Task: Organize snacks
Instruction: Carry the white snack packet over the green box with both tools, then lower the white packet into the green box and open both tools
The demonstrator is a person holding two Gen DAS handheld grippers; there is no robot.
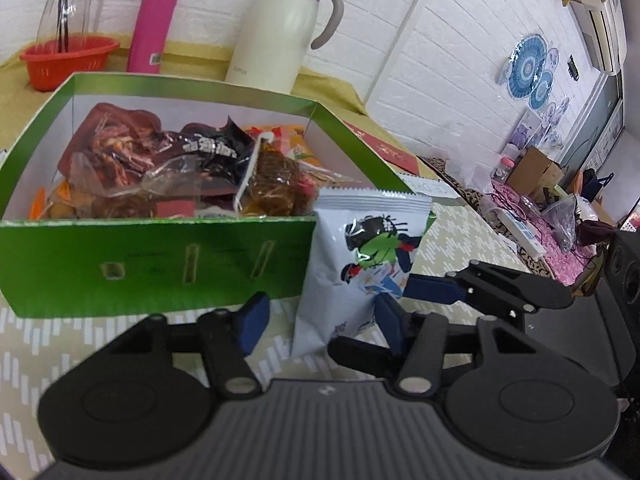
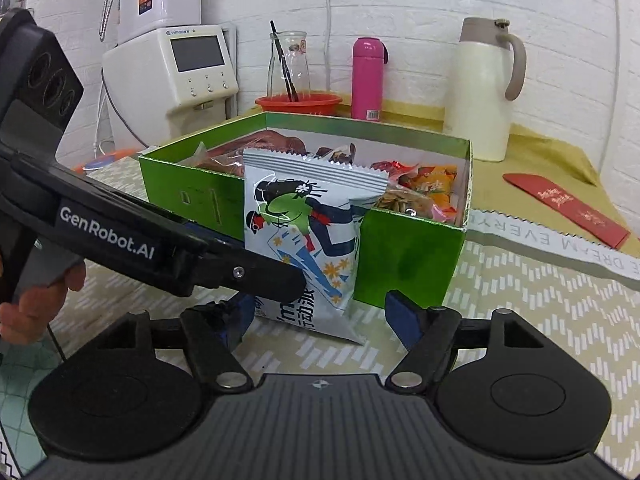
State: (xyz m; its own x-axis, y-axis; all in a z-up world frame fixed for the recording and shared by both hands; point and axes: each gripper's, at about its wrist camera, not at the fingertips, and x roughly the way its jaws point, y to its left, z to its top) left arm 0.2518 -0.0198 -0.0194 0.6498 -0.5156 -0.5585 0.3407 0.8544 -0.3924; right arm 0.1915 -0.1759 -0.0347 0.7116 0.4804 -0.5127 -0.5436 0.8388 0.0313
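1 glossy white foil snack packet (image 1: 360, 264), crimped at its top edge, stood upright against the front right corner of 1 green cardboard box (image 1: 160, 256) filled with crinkled clear and brown wrappers. the left gripper (image 1: 320, 320) had its 2 blue-padded jaws part open around the packet's lower edge; contact could not be told. the right gripper (image 2: 320, 320) gaped wide before the packet. behind the box stood 1 cream jug (image 1: 280, 32) and 1 pink cylindrical flask (image 1: 154, 20).
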